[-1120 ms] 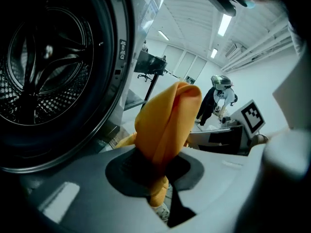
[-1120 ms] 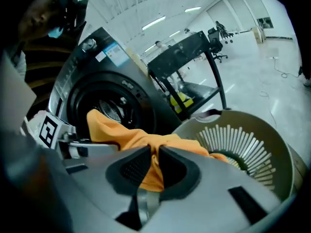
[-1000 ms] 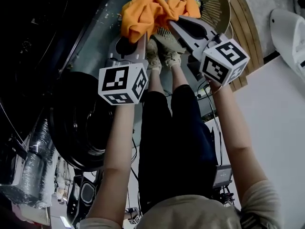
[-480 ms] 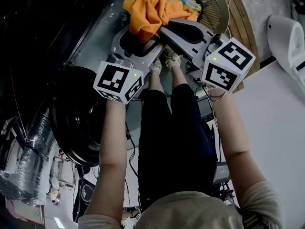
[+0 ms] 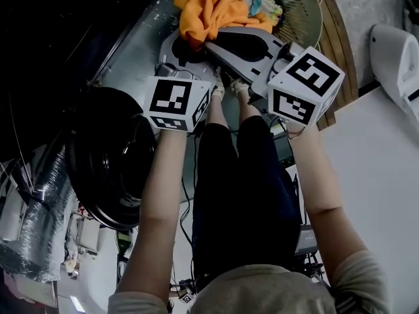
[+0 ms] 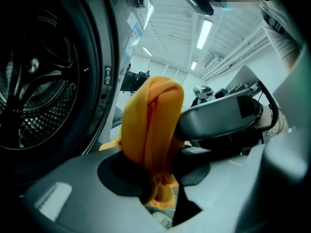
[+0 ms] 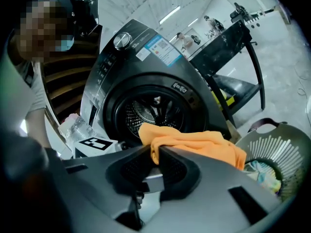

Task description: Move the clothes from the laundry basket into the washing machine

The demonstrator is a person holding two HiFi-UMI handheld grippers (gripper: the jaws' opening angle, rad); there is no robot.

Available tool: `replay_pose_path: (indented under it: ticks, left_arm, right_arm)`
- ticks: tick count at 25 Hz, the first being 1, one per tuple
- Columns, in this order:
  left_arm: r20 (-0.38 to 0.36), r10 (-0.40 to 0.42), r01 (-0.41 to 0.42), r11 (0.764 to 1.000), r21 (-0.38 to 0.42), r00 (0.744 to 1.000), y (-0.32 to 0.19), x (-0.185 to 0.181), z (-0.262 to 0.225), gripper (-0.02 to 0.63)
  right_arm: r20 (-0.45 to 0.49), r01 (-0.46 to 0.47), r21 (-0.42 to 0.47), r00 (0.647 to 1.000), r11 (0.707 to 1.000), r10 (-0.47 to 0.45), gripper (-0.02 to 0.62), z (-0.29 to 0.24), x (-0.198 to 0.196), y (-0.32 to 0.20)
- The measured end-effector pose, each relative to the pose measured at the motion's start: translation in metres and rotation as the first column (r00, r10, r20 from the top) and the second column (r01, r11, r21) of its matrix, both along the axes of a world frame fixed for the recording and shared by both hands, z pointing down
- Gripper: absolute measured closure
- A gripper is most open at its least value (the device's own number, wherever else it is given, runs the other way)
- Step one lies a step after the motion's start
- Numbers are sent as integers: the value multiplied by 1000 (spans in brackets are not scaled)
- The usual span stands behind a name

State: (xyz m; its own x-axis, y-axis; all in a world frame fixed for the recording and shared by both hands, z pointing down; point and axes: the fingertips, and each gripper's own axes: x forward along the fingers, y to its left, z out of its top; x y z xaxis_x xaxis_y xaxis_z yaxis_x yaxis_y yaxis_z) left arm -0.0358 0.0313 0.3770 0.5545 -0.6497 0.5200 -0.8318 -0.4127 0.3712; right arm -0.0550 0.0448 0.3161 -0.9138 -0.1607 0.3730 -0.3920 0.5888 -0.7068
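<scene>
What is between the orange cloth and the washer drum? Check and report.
Nothing visible. In the right gripper view the drum opening stands uncovered behind the orange cloth, which the right gripper clamps. No door or other thing shows between them.

Head view steeply down; both gripper views close along own jaws, all w/ orange cloth (image 5: 213, 8).

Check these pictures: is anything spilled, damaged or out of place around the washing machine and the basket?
Nothing stands out. The right claw grips the bunched orange cloth close to the laundry basket, other clothes lie inside it, and the washing machine stands open.
</scene>
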Motion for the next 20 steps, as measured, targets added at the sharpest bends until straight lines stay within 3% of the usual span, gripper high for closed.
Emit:
replay_pose_path:
  ticks: [3, 5, 8, 10, 16, 20]
  left_arm:
    - [60, -53, 52, 999, 5, 997, -3, -9, -1, 456]
    - [52, -120, 119, 993, 11, 991, -7, -21, -10, 462]
    - [13, -244, 244, 970, -7, 970, -14, -52, -21, 463]
    - [38, -307, 307, 952, -6, 951, -16, -75, -23, 463]
    - [182, -490, 489, 871, 57, 852, -23, -149, -6, 463]
    - [261, -551, 542, 833, 111, 793, -28, -181, 19, 463]
  right_arm:
    - [57, -50, -28, 997, 998, 52, 540, -1, 0, -3]
    - [94, -70, -32, 993, 997, 72, 538, -6, 4, -3]
    - [68, -91, -39, 993, 995, 94, 538, 2, 14, -2]
    - [39, -115, -65, 992, 991, 117, 540, 14, 19, 0]
    - [-10, -155, -75, 988, 985, 155, 540, 48, 7, -1]
    - [-5, -112, -67, 994, 991, 112, 540, 64, -19, -2]
